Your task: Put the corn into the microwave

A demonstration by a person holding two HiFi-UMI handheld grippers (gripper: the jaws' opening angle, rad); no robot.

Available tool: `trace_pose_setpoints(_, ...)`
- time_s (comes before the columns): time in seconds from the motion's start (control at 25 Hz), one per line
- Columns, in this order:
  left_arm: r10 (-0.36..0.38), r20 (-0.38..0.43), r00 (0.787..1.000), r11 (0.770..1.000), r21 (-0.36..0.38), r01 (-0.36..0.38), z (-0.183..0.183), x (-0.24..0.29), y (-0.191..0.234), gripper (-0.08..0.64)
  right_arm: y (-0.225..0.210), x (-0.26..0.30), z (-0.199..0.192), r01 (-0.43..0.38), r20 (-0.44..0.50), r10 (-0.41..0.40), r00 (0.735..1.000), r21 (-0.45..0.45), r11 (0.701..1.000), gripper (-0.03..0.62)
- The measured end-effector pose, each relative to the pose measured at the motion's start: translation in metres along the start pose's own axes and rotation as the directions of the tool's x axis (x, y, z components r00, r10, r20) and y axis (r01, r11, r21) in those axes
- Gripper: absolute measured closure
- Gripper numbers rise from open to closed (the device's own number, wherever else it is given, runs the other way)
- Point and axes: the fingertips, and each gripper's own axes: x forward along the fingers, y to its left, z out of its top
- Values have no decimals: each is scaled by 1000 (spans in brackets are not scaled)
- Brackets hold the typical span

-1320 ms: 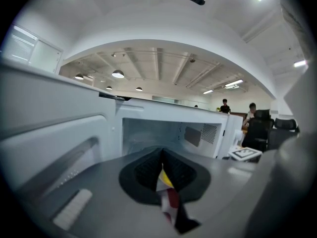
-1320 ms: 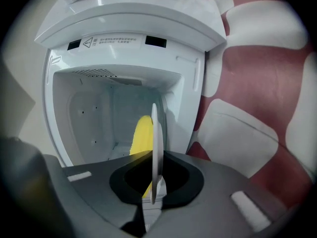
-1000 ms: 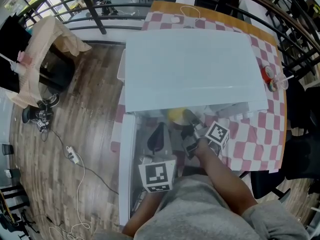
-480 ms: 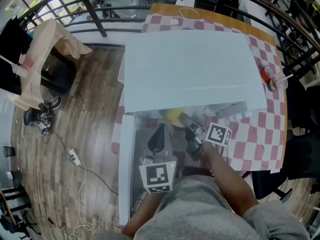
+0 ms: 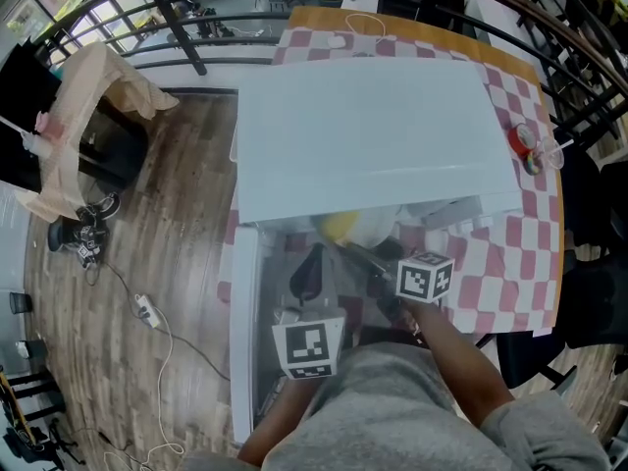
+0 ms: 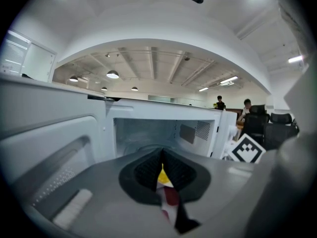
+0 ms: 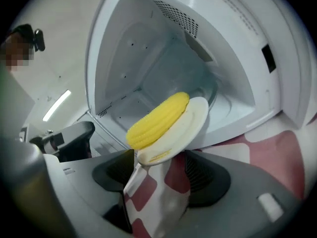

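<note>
A yellow corn cob (image 7: 158,119) lies on a small white plate (image 7: 190,123) at the mouth of the white microwave (image 5: 373,135), whose door (image 5: 245,332) hangs open to the left. In the head view the corn (image 5: 339,226) shows just under the oven's front edge. My right gripper (image 7: 159,168) is rolled over and its jaws have just been opening. The plate's near rim sits between them, and the pads do not press on it. My left gripper (image 5: 309,271) hovers in front of the open cavity (image 6: 158,133) with its pads (image 6: 148,170) together.
The microwave stands on a red-and-white checked tablecloth (image 5: 500,253). A cup with something red (image 5: 530,150) sits at the table's right edge. To the left is wooden floor with a cable and a cloth-draped chair (image 5: 88,116). People sit far off (image 6: 246,105).
The right gripper has rolled, let go of the plate and drawn back a little toward me. The plate and corn stay at the oven's mouth. The left gripper has kept still.
</note>
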Motion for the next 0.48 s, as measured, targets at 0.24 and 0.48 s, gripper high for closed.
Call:
trace_pose_setpoints(0.24, 0, 4, 1000, 1000, 5, 0, 1, 0, -1, 551, -12, -31, -4, 227, 71, -215, 974, -293, 929, 207)
trace_pose_setpoints(0.48, 1, -3, 1000, 1000, 5, -1, -2, 1, 1, 550, -2, -41, 8, 370, 211, -305, 929, -474, 799, 210)
